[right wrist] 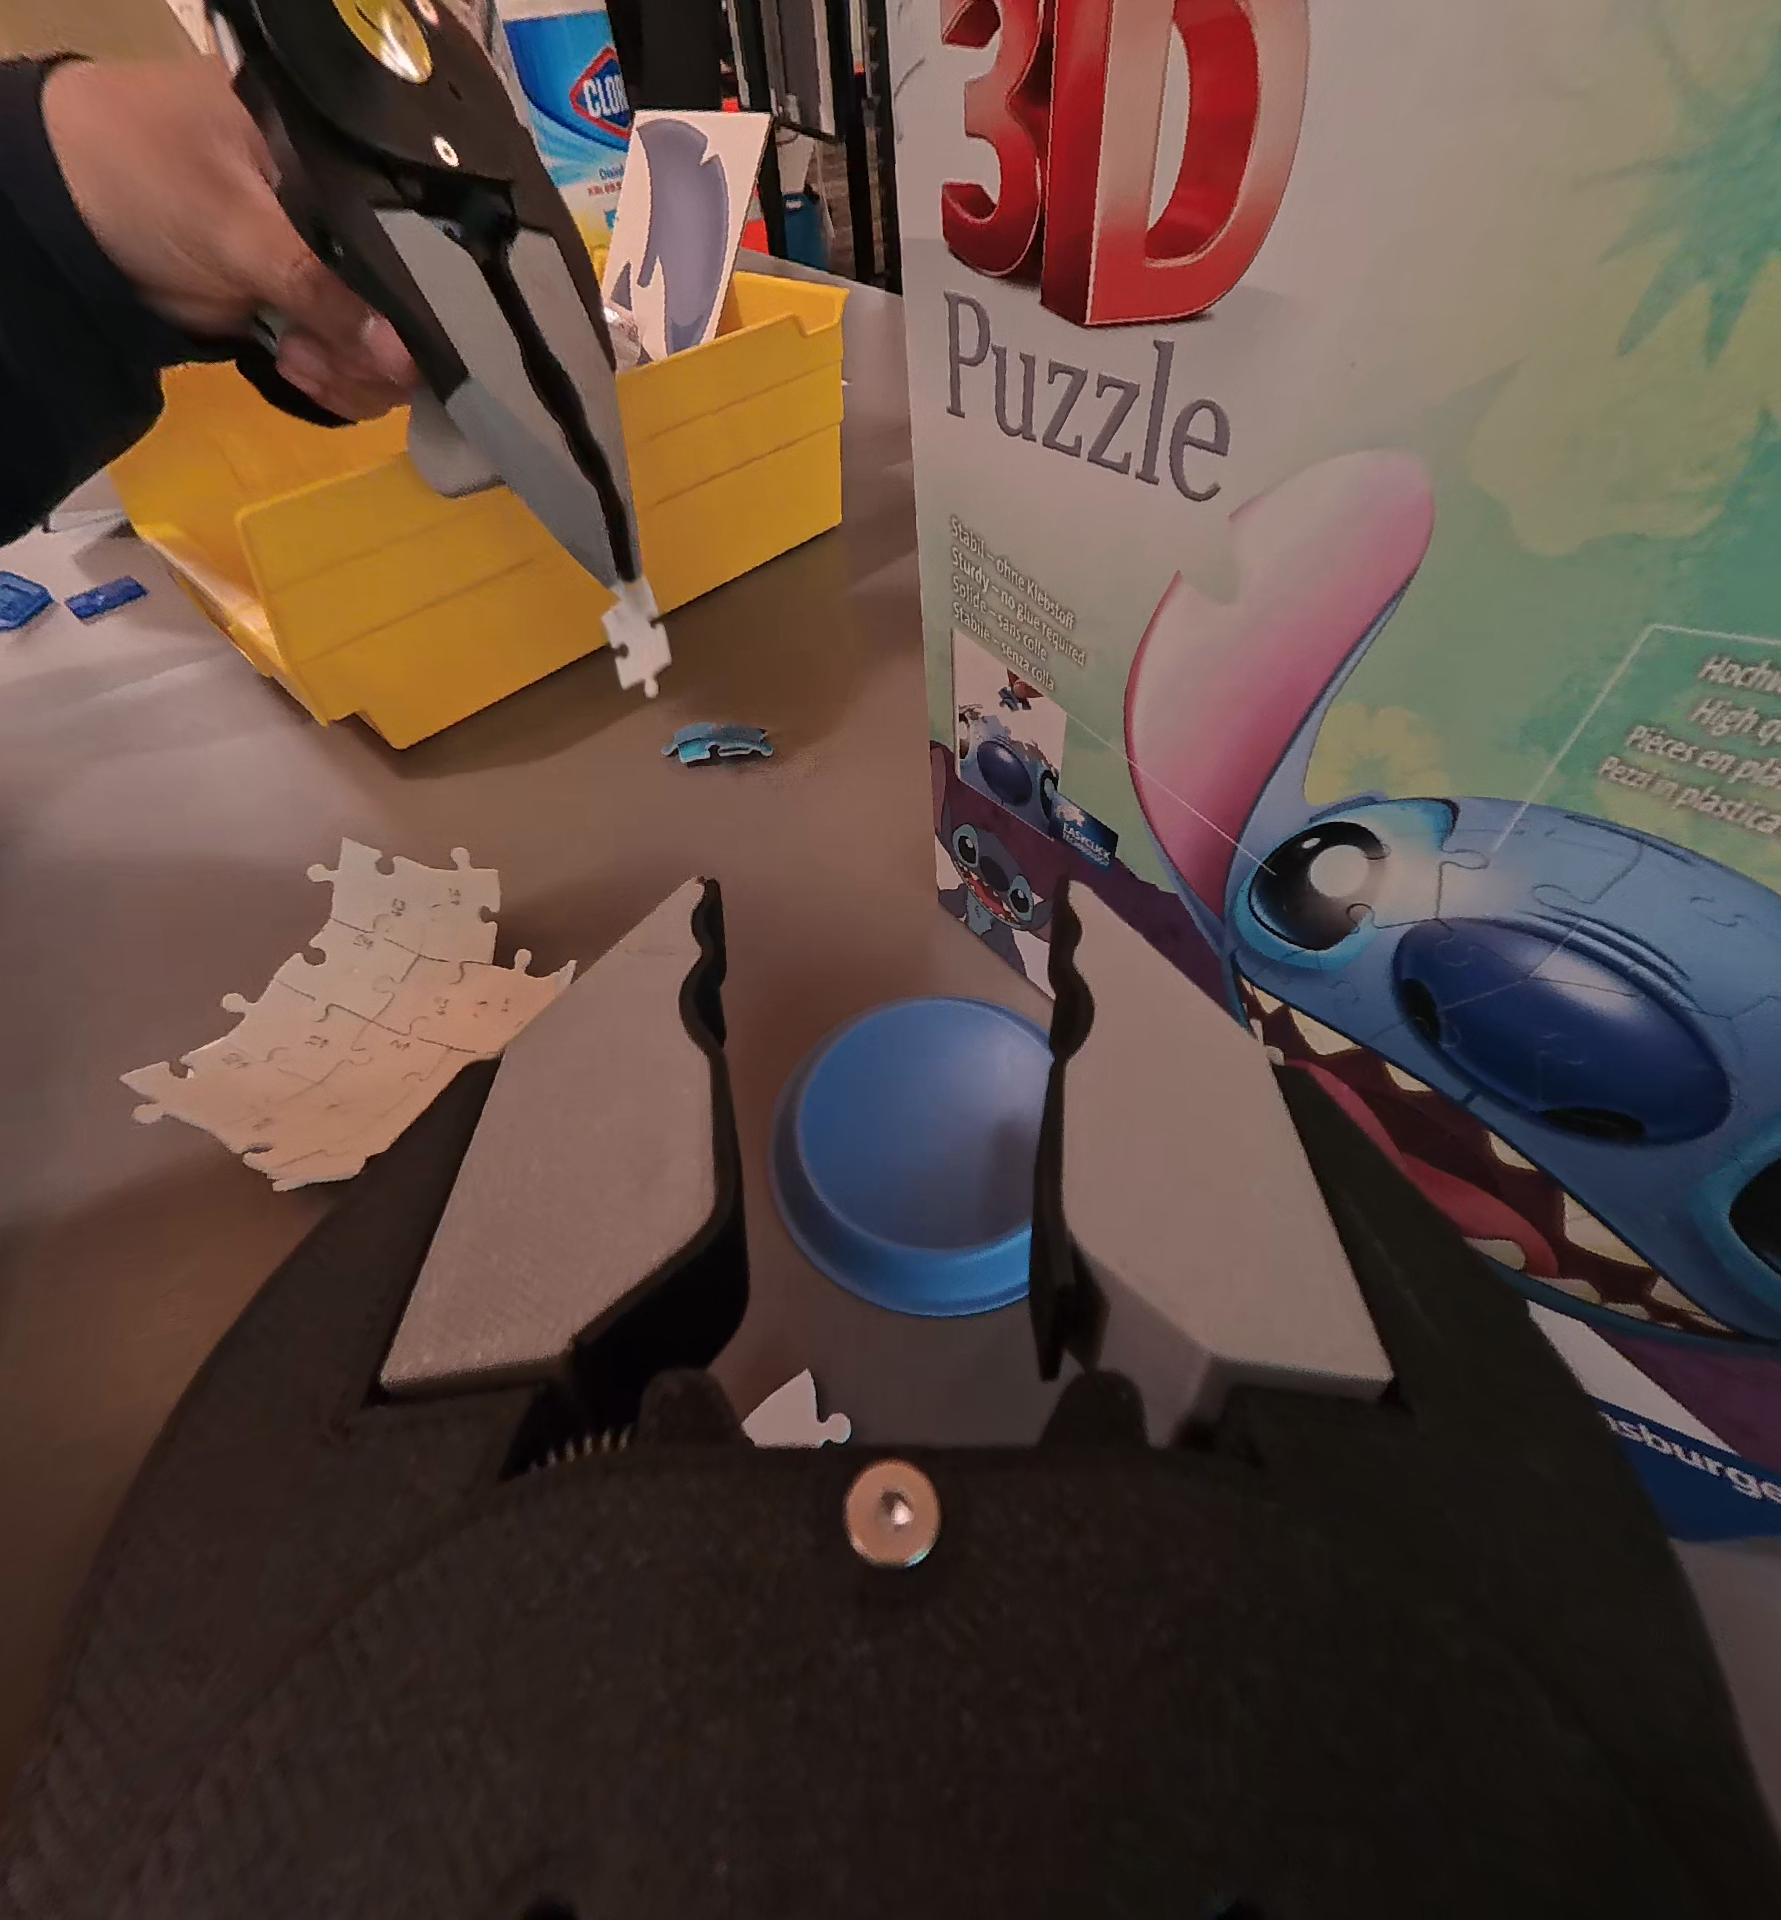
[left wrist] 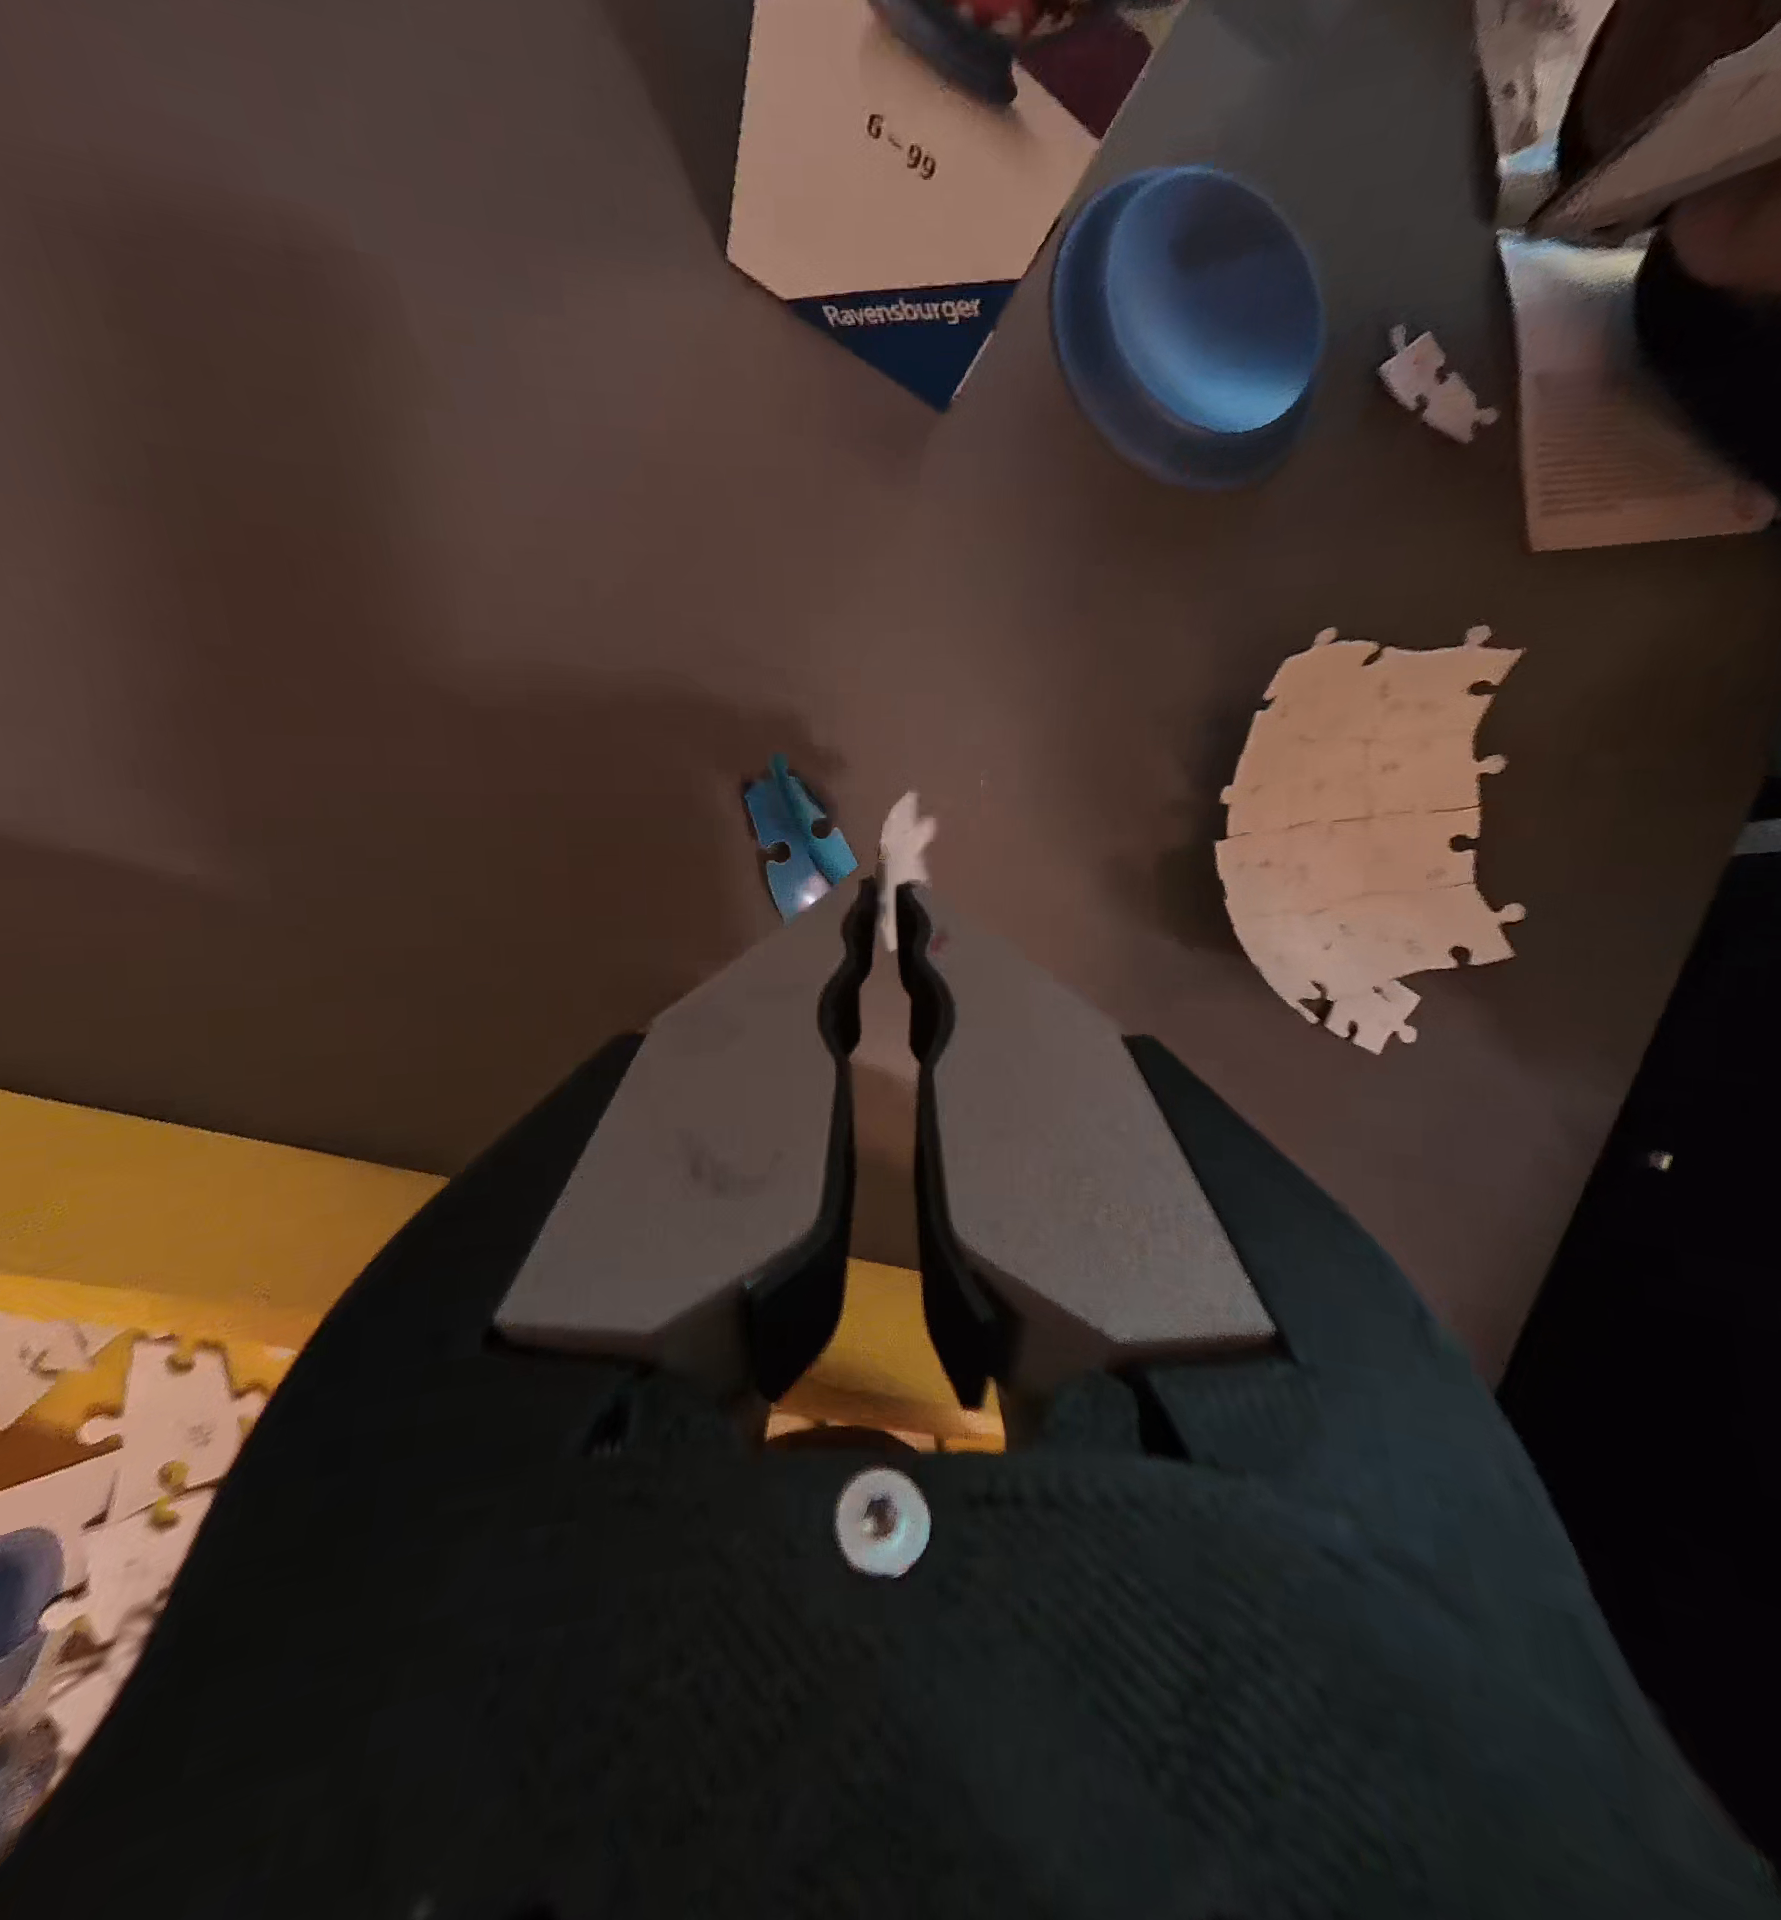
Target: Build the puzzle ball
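Above the tabletop (right wrist: 190, 748) beside the yellow bin (right wrist: 512, 582), the left gripper (right wrist: 628, 582) pinches a white puzzle piece (right wrist: 639, 642) by one edge; that thin hold could let it slip. The right gripper (right wrist: 886, 935) gapes empty over the blue stand (right wrist: 907, 1153), near the joined section (right wrist: 366, 1018).

The left gripper (left wrist: 891, 894) has its jaws nipped together on a small white puzzle piece (left wrist: 907, 847), which sticks out past the tips above the brown table (left wrist: 450, 623). Just beside those tips lies a blue puzzle piece (left wrist: 798, 842) — flat on the table, as far as the blur lets me judge. Off to the right rests a curved section of joined pieces (left wrist: 1364, 831), pale side up. Beyond it stands a round blue stand (left wrist: 1192, 327), with a loose white piece (left wrist: 1437, 384) near it and the puzzle box (left wrist: 896, 208) at the top edge. A yellow bin (left wrist: 138, 1247) holding more pieces shows at lower left.
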Demonstrator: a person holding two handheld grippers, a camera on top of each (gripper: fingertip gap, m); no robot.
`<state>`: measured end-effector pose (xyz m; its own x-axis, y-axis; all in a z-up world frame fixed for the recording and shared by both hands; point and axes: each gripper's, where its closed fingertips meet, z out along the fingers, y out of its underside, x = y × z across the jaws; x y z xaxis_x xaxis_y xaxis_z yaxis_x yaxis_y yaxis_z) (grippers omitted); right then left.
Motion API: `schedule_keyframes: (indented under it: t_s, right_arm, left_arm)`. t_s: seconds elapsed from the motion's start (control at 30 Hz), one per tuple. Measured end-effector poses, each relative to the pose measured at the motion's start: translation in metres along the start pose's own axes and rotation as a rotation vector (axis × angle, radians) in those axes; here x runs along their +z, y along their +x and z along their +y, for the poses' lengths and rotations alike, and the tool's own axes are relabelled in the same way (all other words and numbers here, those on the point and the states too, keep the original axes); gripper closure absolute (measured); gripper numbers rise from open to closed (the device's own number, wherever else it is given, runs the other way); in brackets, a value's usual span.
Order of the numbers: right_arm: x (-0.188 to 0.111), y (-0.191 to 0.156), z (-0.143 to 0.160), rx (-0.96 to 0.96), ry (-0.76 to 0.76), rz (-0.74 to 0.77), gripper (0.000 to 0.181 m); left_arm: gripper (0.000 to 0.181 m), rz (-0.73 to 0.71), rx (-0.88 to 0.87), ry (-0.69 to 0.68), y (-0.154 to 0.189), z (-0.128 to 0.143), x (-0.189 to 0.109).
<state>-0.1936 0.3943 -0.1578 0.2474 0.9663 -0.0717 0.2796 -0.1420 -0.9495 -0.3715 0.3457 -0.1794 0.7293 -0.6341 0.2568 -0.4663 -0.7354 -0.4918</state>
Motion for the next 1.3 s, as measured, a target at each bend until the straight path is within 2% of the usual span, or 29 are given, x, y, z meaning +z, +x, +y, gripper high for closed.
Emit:
schedule_keyframes:
  t_s: [0.13,0.2,0.3,0.37,0.5,0.6,0.8,0.87,1.1,1.3]
  right_arm:
    - [0.0,0.001,0.001,-0.004,-0.006,0.006,0.121]
    - [0.0,0.001,0.0,0.0,-0.001,0.006,0.121]
    - [0.0,0.002,0.0,0.006,0.002,0.007,0.121]
    - [0.001,0.003,0.001,0.007,-0.002,0.008,0.121]
    - [0.002,0.003,0.003,0.009,-0.007,0.012,0.121]
    - [0.002,0.005,0.003,0.011,-0.009,0.016,0.121]
    - [0.005,0.008,0.008,0.021,-0.023,0.023,0.121]
    - [0.006,0.009,0.01,0.028,-0.028,0.021,0.121]
    - [0.006,0.009,0.009,0.03,-0.026,0.016,0.121]
    - [0.005,0.011,0.009,0.031,-0.024,0.021,0.121]
  left_arm:
    - [0.156,-0.036,0.024,0.047,0.003,-0.008,-0.027]
    - [0.154,-0.1,0.033,0.093,-0.002,-0.01,-0.051]
    - [0.152,-0.181,0.014,0.115,-0.014,0.004,-0.082]
    - [0.152,-0.199,-0.017,0.096,-0.024,0.023,-0.091]
    - [0.151,-0.21,-0.09,0.02,-0.046,0.067,-0.09]
    - [0.151,-0.189,-0.11,-0.113,-0.052,0.103,-0.075]
    - [0.152,-0.207,-0.128,-0.372,-0.065,0.15,-0.041]
    - [0.164,-0.278,-0.098,-0.384,-0.077,0.149,-0.04]
    - [0.159,-0.448,-0.143,-0.496,-0.108,0.16,-0.056]
    - [0.16,-0.501,-0.133,-0.395,-0.11,0.13,-0.072]
